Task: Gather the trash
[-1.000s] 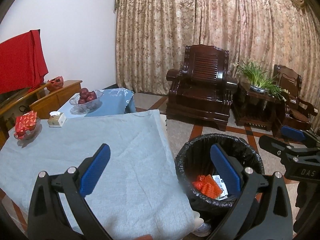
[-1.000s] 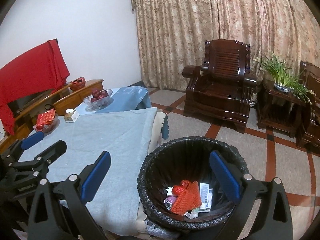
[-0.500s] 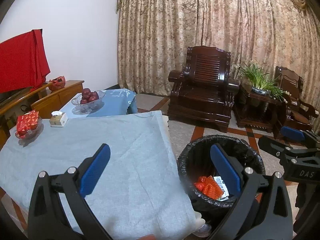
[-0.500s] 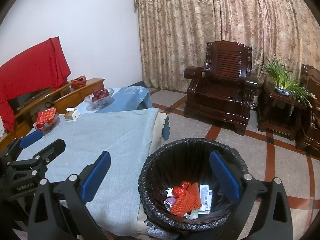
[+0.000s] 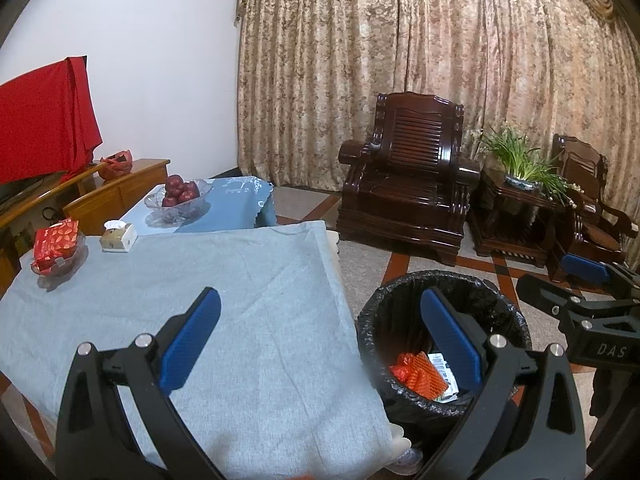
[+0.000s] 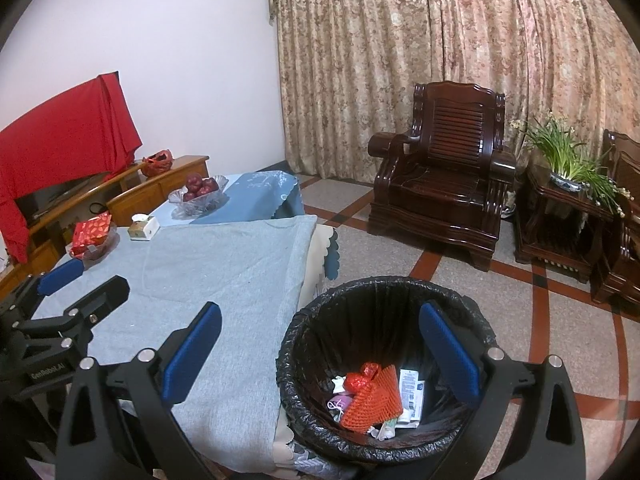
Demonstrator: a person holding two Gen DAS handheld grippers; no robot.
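The trash (image 6: pixel 374 398) is seen in the bin (image 6: pixel 384 292), below the right tool (image 6: pixel 320 350). Both tools are spread apart, empty; the left tool (image 5: pixel 320 340) is held over the surface's (image 5: pixel 248 280) right edge.

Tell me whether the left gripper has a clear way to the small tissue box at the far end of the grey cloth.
Probably yes: the left gripper is open and empty, and only bare grey cloth lies between it and the tissue box.
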